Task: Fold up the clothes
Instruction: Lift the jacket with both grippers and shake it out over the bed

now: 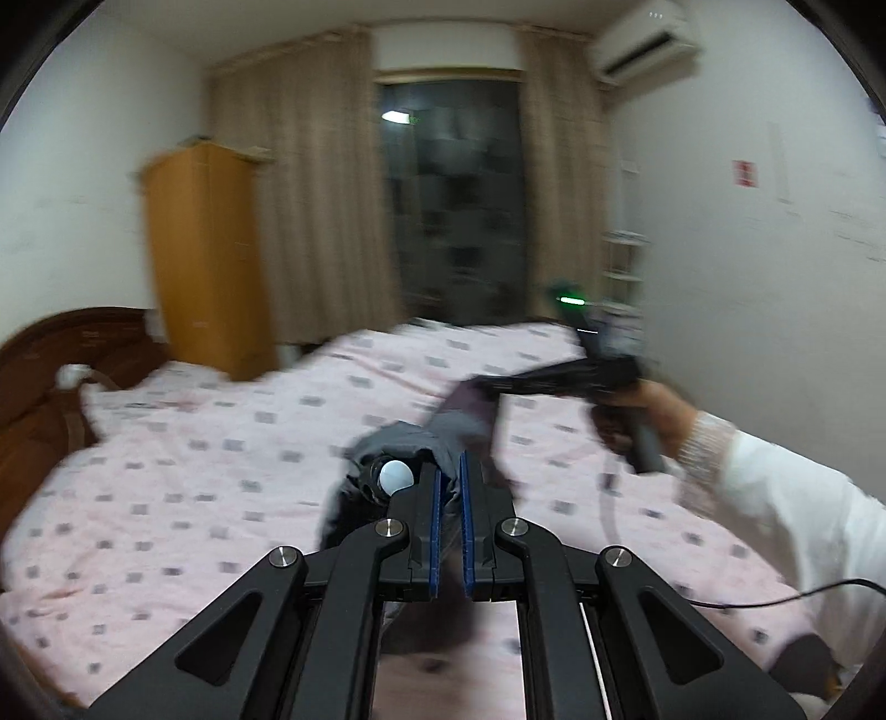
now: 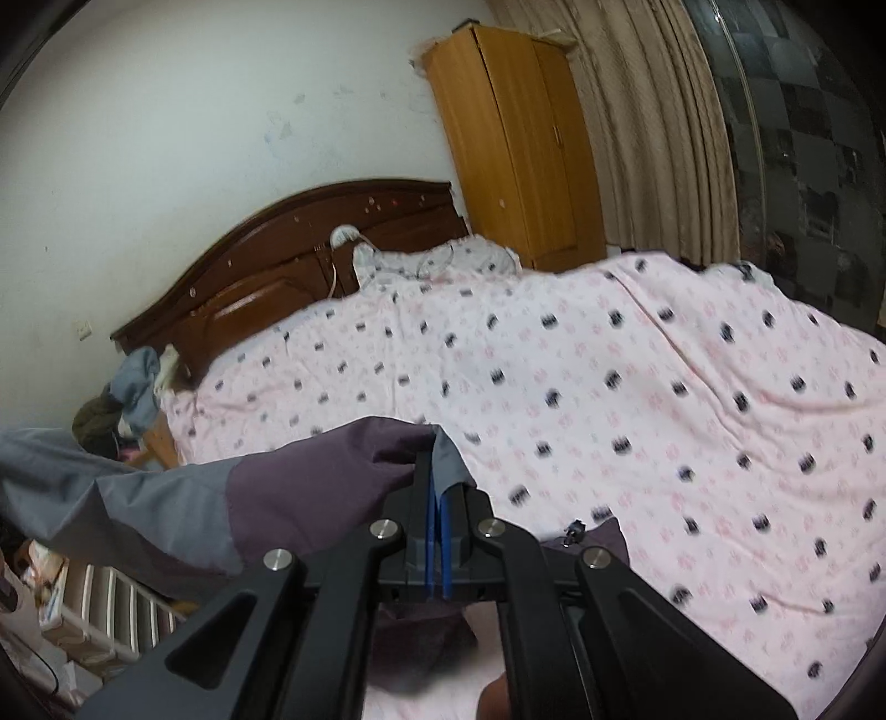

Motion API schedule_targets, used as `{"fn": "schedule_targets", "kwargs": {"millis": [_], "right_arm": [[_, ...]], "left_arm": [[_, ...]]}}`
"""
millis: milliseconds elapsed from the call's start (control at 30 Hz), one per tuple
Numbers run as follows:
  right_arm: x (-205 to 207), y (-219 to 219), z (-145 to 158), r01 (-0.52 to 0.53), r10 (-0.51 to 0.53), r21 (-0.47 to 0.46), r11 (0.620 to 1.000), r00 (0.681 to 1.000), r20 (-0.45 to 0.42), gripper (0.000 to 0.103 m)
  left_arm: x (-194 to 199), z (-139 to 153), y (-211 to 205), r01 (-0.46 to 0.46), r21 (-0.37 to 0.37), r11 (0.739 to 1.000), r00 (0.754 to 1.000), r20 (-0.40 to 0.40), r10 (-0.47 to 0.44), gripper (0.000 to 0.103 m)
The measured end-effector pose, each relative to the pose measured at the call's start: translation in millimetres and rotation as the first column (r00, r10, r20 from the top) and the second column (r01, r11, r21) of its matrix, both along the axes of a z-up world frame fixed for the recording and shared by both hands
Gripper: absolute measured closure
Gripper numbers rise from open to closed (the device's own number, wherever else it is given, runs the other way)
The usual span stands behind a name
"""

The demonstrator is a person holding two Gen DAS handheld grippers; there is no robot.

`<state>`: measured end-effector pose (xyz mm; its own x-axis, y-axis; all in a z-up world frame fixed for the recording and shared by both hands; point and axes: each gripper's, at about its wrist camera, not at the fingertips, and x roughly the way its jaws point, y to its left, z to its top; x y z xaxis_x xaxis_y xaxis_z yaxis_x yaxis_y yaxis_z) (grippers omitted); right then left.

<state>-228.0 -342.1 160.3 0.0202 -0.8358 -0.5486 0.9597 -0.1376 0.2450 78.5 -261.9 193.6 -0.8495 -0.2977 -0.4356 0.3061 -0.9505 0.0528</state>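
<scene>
Cloth of grey and dark purple, one soft jacket-like garment [image 2: 266,487], hangs stretched above the pink patterned bedspread [image 2: 664,399]. Its long side runs from one tool to the other, sideways across the near part of the bed. The black left gripper with blue pads [image 1: 449,498] is pinched shut on a bunched grey end, with a small gap between its pads. The black right gripper with blue pads [image 2: 436,498] is clamped tight on a purple and grey edge. Only the left view shows a hand [image 1: 659,410] in a white sleeve [image 1: 786,498] holding the other tool, one white air conditioner [image 1: 645,41] and the dark window [image 1: 454,194]. Only the right view shows the pile of clothes [image 2: 124,404] beside the brown wooden headboard [image 2: 277,260]. Both views show one orange wooden wardrobe [image 2: 515,144] and two beige curtains [image 1: 310,194]
</scene>
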Motion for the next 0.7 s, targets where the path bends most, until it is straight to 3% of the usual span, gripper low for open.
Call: {"fn": "schedule_targets", "kwargs": {"millis": [133,267,533,700], "right_arm": [[-17,61,-28,0.01,-0.009,0.098,0.995,1.0,-0.011,0.101],[-30,131,-66,0.031,-0.031,0.205,0.978,1.0,-0.006,0.101],[-35,243,-160,0.08,-0.079,0.434,0.897,0.997,-0.02,0.101],[-46,292,-228,0.165,-0.184,0.544,0.822,0.983,-0.02,0.101]], "left_arm": [[-36,-40,67,0.177,0.091,0.98,0.981,0.069,-0.183,0.098],[-61,-82,129,0.31,0.165,0.936,0.931,0.149,-0.334,0.098],[-87,-180,228,0.509,0.255,0.822,0.746,0.344,-0.57,0.098],[-101,-241,258,0.554,0.268,0.788,0.663,0.43,-0.613,0.098]]}}
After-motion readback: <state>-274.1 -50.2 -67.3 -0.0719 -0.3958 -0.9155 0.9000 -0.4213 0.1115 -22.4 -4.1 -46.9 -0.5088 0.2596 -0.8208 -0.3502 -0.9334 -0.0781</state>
